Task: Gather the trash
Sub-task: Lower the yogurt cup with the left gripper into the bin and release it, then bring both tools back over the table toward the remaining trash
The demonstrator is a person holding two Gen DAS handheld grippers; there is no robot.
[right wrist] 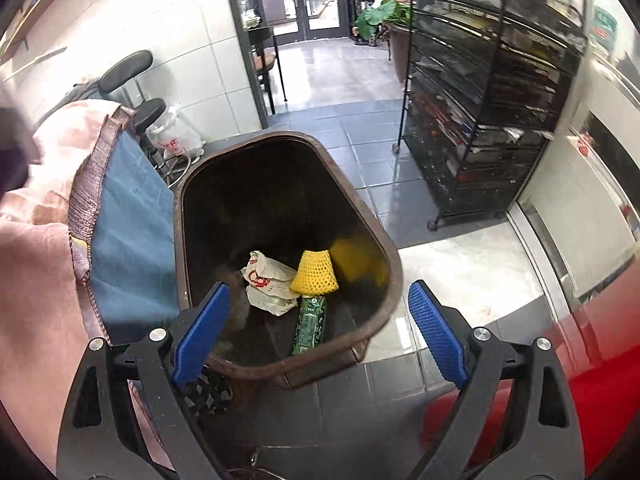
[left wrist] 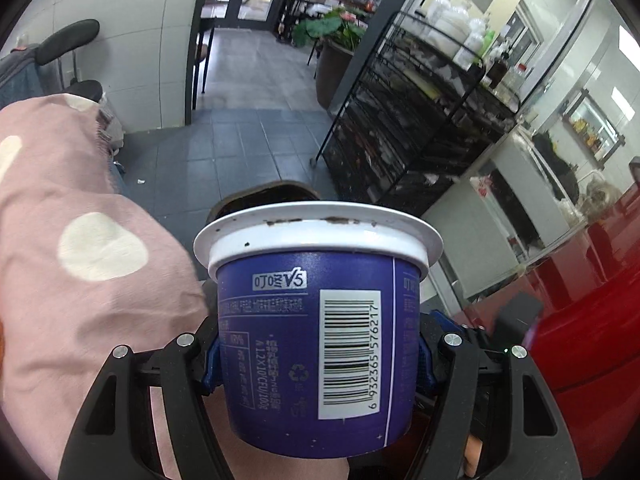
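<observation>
The left gripper had its fingers clenched on the purple yogurt cup, pads pressing its two sides, the cup standing upright between them with its white rim uppermost and the barcode facing back at the camera. Brown smears sat on that rim, so it looked emptied and fit for the bin.

And the bin was the thing to watch. From the left wrist view, a dark brown curve of the trash bin peeked out just beyond the cup's far rim, lower down and dead ahead of the fingers. So the cup lay short of the opening, not over it, by my reckoning; the hand would need to carry on forward and downward before letting go.

The right gripper hung above the near rim of the same trash bin, its blue fingers spread wide and released, nothing between them. Down inside the bin lay a crumpled paper bag, a yellow foam net and a green wrapper.

Pink spotted cloth crowded the left side; I judged it the one thing the cup might brush on the way across. The right hand was nearer the bin, but only the left held trash.
</observation>
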